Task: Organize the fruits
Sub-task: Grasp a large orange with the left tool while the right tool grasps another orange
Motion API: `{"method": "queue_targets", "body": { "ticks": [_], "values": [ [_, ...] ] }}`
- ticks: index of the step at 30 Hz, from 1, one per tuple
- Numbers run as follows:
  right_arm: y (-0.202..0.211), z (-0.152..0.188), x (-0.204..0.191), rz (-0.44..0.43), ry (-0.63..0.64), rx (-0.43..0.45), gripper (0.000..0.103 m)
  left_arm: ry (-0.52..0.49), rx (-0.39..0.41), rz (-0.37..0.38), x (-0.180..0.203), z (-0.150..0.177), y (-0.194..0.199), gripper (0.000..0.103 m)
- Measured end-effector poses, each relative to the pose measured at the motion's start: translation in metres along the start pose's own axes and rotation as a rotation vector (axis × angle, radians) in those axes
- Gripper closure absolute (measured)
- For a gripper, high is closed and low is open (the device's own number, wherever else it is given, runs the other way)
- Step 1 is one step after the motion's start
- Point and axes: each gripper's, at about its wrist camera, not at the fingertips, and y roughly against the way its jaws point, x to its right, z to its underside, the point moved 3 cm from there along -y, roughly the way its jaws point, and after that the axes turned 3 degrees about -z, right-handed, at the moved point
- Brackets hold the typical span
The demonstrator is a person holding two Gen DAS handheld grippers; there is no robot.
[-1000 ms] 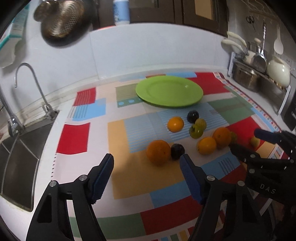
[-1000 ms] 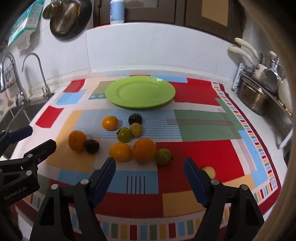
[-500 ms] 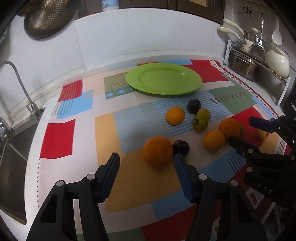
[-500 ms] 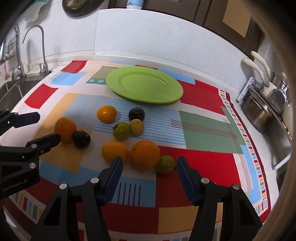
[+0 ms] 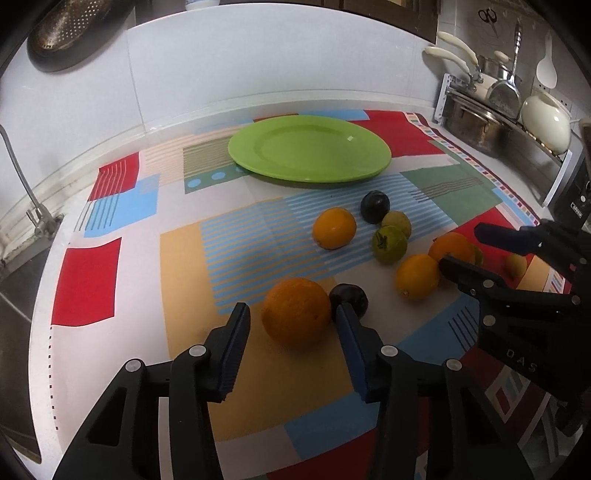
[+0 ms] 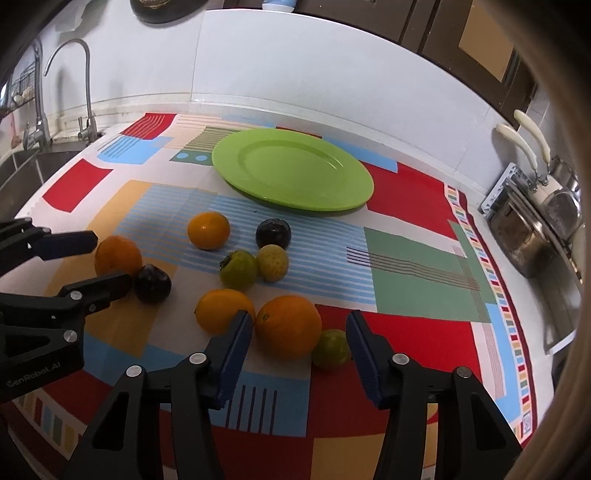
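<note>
Several fruits lie on a colourful mat in front of an empty green plate, also in the right wrist view. My left gripper is open, its jaws on either side of a large orange that touches a dark plum. My right gripper is open around another large orange, with a small green fruit inside the jaws beside it. Other oranges, a dark plum and green fruits lie between.
A sink with a tap is at the left. A rack with pots and a white kettle stands at the right. A colander hangs on the wall behind.
Both grippers have moved forward and down toward the fruits. Each now has a large orange between its open jaws.
</note>
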Motion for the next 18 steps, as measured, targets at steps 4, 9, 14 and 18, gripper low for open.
{"method": "queue_targets", "body": {
  "ticks": [4,9,14,18],
  "values": [
    [-0.0052,-0.0024,0.006,-0.038,-0.035,-0.006,0.055,0.01,-0.002,0.012,-0.0007,-0.0012,-0.0009,0.057],
    [-0.0085,-0.0044,0.0025,-0.074,-0.035,-0.014,0.064,0.028,-0.014,0.039,-0.0026,-0.002,-0.0028,0.063],
    [-0.0085,-0.0044,0.0033,-0.076,-0.046,-0.01,0.065,0.039,-0.012,0.057,-0.0046,-0.0018,-0.0038,0.064],
    [-0.0074,-0.0036,0.0023,-0.059,-0.06,-0.001,0.066,0.026,-0.008,0.065,-0.0052,-0.0018,-0.0019,0.065]
  ]
}}
